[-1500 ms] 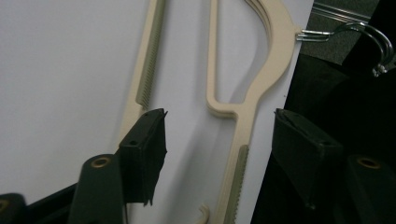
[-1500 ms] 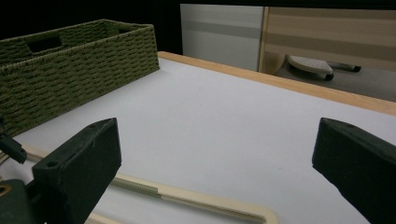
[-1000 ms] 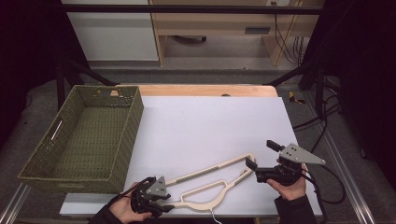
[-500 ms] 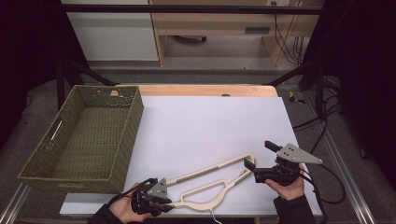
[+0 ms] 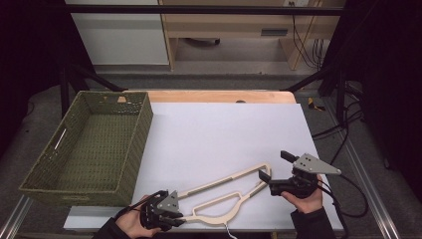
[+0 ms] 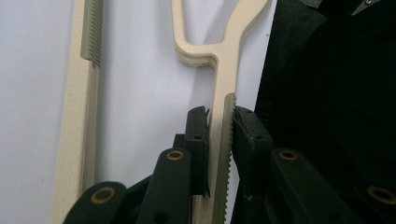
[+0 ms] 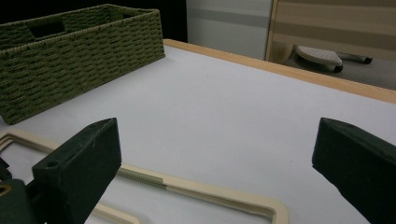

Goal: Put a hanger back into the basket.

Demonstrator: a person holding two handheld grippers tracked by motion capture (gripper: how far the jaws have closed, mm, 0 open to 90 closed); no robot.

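We find the left gripper (image 6: 215, 154) just clamped on the hanger (image 5: 224, 191), which runs toward the wide-open right gripper (image 5: 264, 180).

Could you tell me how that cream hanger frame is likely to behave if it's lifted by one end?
The hanger frame looks thin and long, so probably light, perhaps sagging slightly. Its ribbed strip between the left gripper pads should resist slipping.

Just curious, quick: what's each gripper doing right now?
Left gripper: just closed on the cream hanger.
Right gripper: open, holding nothing, above the hanger's end.
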